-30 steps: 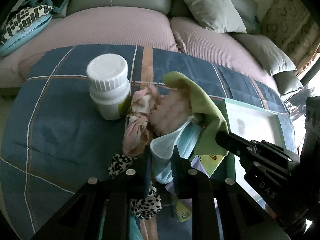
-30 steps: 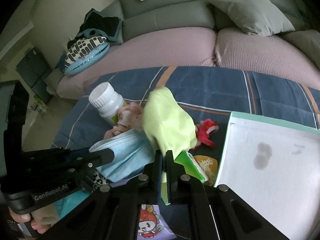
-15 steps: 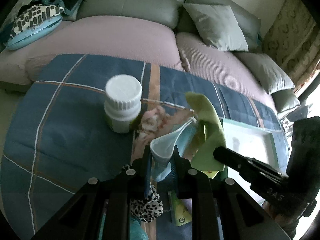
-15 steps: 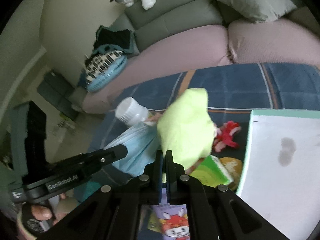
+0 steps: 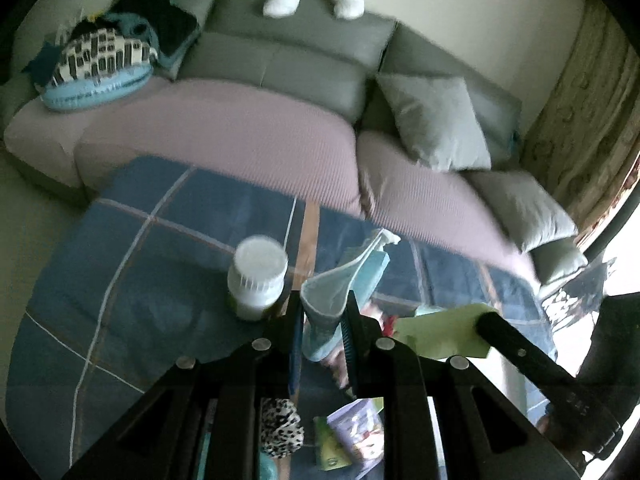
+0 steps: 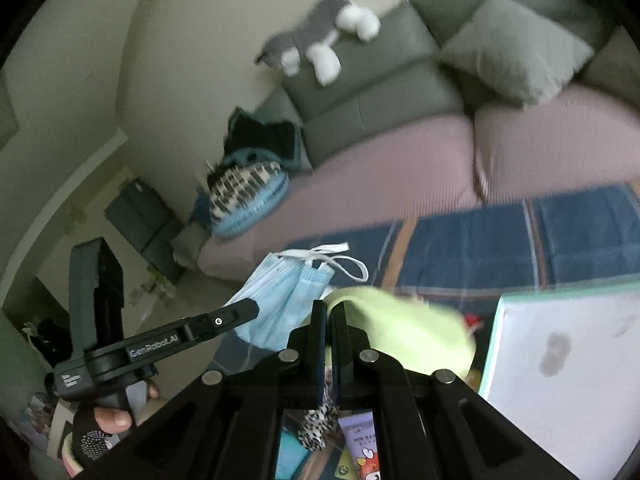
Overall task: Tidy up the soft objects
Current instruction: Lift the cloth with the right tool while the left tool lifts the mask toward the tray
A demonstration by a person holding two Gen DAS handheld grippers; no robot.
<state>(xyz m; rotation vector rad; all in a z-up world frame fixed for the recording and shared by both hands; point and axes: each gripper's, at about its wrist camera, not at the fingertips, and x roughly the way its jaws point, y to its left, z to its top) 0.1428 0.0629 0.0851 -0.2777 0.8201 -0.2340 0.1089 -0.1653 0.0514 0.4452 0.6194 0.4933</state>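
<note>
My left gripper (image 5: 322,308) is shut on a light blue face mask (image 5: 340,288), which hangs folded above the blue plaid blanket (image 5: 140,280). In the right wrist view the same mask (image 6: 284,304) dangles with its white ear loops, the left gripper (image 6: 240,314) beside it. My right gripper (image 6: 329,316) is shut on a yellow-green cloth (image 6: 404,336), lifted above the blanket. In the left wrist view that cloth (image 5: 440,332) hangs from the right gripper (image 5: 486,320). A leopard-print scrunchie (image 5: 280,432) lies below my left fingers.
A white-capped bottle (image 5: 256,280) stands on the blanket left of the mask. A white tray with a mint rim (image 6: 568,360) sits at the right. Small packets (image 5: 352,436) lie near the scrunchie. Behind is a sofa (image 5: 280,60) with cushions and a plush toy (image 6: 320,40).
Both grippers have risen, lifting the mask and the green cloth off the pile. The views now tilt up toward the sofa, and the pink items have dropped out of sight.
</note>
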